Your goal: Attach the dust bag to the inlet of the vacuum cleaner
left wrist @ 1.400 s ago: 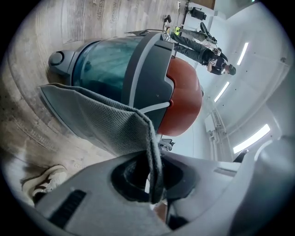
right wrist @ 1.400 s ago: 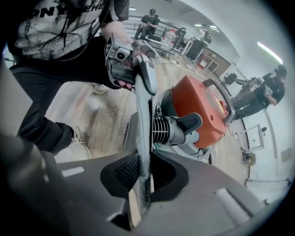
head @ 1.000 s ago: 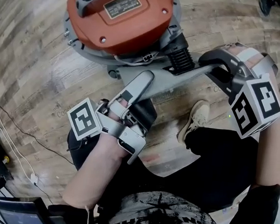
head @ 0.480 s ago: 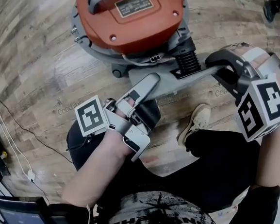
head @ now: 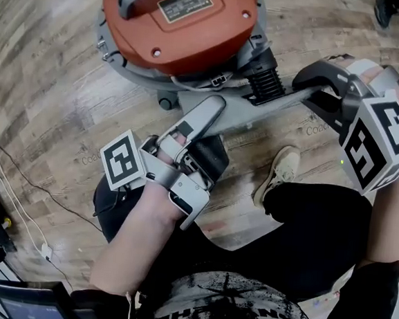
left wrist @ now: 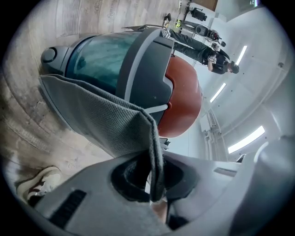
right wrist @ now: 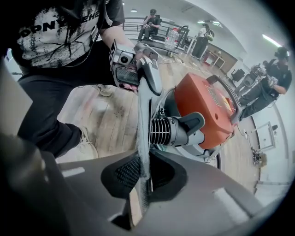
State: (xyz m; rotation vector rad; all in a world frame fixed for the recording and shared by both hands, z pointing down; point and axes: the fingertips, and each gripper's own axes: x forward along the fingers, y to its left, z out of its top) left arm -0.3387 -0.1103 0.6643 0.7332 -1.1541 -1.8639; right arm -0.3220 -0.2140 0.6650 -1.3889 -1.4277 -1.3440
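Observation:
The vacuum cleaner (head: pixel 177 21) stands on the wood floor, its orange lid (right wrist: pixel 203 106) up and its black ribbed inlet (head: pixel 265 85) facing me. A grey fabric dust bag (head: pixel 256 112) is stretched flat just below the inlet, between both grippers. My left gripper (head: pixel 207 113) is shut on the bag's left end (left wrist: pixel 106 120); the cloth folds into its pads. My right gripper (head: pixel 315 89) is shut on the right edge (right wrist: pixel 143 133), which runs as a thin strip past the inlet (right wrist: pixel 168 131) to the left gripper (right wrist: pixel 147 69).
A light shoe (head: pixel 278 173) and my dark-trousered legs are under the bag. Cables (head: pixel 11 173) trail over the floor at left, near a screen corner (head: pixel 27 303). People stand far off (right wrist: pixel 152 18) beside equipment (left wrist: pixel 203 50).
The picture has shifted a little with my head. Both grippers keep the bag stretched by the inlet, much as before.

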